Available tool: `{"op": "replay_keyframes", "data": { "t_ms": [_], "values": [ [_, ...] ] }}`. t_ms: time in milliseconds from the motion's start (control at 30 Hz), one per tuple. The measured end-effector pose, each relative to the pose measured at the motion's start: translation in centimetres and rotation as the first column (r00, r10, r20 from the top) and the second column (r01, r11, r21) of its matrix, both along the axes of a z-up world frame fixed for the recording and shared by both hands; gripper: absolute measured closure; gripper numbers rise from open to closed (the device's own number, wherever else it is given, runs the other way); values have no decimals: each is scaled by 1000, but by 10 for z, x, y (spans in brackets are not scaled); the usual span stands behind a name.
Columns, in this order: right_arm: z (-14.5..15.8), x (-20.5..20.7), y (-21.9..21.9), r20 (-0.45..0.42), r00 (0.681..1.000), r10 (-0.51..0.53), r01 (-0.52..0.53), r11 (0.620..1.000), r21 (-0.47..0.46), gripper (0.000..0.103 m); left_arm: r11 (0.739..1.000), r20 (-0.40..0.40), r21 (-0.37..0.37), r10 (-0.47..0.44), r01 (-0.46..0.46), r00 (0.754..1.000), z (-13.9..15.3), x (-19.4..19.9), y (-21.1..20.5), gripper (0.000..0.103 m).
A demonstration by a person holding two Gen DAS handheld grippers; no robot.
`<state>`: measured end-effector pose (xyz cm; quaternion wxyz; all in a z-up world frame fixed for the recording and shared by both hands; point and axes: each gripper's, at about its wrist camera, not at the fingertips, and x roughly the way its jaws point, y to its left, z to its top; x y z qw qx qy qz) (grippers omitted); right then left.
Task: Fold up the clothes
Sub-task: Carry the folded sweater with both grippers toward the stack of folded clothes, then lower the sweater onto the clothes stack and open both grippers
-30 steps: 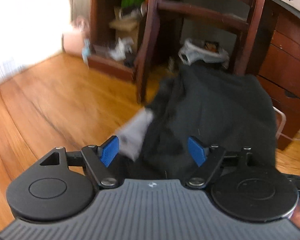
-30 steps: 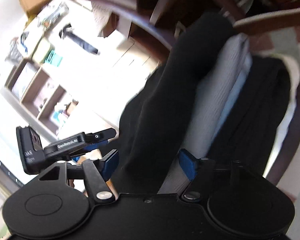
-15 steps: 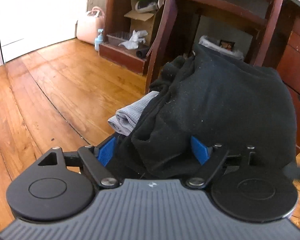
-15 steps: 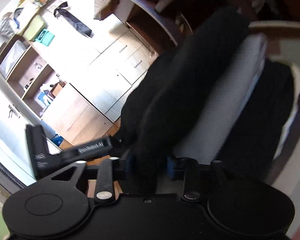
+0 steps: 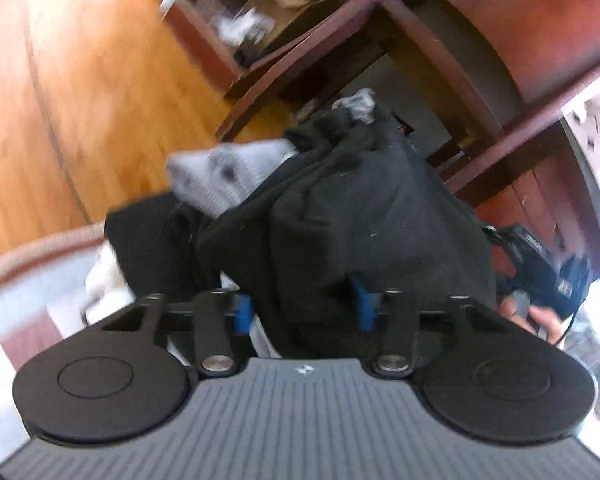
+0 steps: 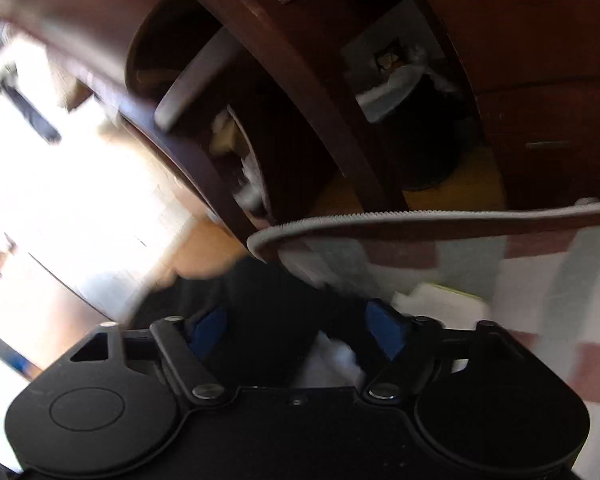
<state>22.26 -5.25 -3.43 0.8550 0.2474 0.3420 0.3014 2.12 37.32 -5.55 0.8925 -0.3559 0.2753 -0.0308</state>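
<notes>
Left hand-held gripper (image 5: 302,312) has closed onto the black garment (image 5: 380,216) since half a second ago, while right hand-held gripper (image 6: 300,330) has reopened wide over dark cloth at lower centre, suggesting a fold underway.

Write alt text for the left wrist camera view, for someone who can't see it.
The left claw is shut on a bunched black garment, with a grey cloth just behind it. Beyond are a blurred wooden floor and dark wooden chair legs.
</notes>
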Motion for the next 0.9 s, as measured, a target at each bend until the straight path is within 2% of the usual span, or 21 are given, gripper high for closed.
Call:
{"op": "replay_keyframes", "data": {
  "t_ms": [33,100,167,200,300,400,467,500,567,633,667,733,800,867,900],
  "values": [
    [1,-4,2,65,997,38,-38,999,-7,94,998,18,56,0,-1,1000,7,0,-6,72],
    [13,-25,0,232,970,70,-58,997,-56,95,993,51,115,1,-6,999,20,0,-14,74],
    [26,-53,-18,356,934,17,-13,1000,-13,95,989,65,146,-18,8,998,27,5,-20,74],
    [27,-60,-23,380,925,-3,8,1000,-12,96,987,67,160,-30,19,997,30,8,-23,74],
    [15,-61,-27,366,929,-45,72,996,-61,95,978,21,209,-15,10,1000,31,16,-28,72],
    [3,-63,-31,354,931,-88,135,985,-110,82,979,-19,199,37,-33,999,31,18,-23,57],
    [-4,-64,-34,348,930,-116,176,974,-144,81,970,22,237,54,-58,998,42,7,-23,58],
    [-8,-64,-36,345,930,-131,196,968,-160,78,961,53,266,59,-71,997,48,0,-24,62],
    [-16,-65,-38,339,927,-160,235,952,-193,77,939,108,337,28,-63,994,65,-12,-31,65],
    [-5,-79,-30,389,917,-88,181,961,-210,69,925,139,379,-20,-35,990,81,-16,-37,65],
    [3,-88,-24,420,907,-37,141,966,-217,68,919,150,395,-51,-12,987,88,-14,-42,65],
    [20,-105,-12,480,875,63,60,970,-237,56,909,139,417,-85,19,987,94,1,-55,65],
    [26,-114,8,497,853,159,-19,961,-275,56,896,120,442,-101,38,988,96,17,-67,65],
    [26,-118,28,502,831,239,-77,943,-323,57,886,129,464,-57,-9,990,98,20,-74,65],
    [21,-118,36,506,825,254,-73,934,-350,57,879,128,477,-36,-30,991,97,21,-77,64]
  ]
}}
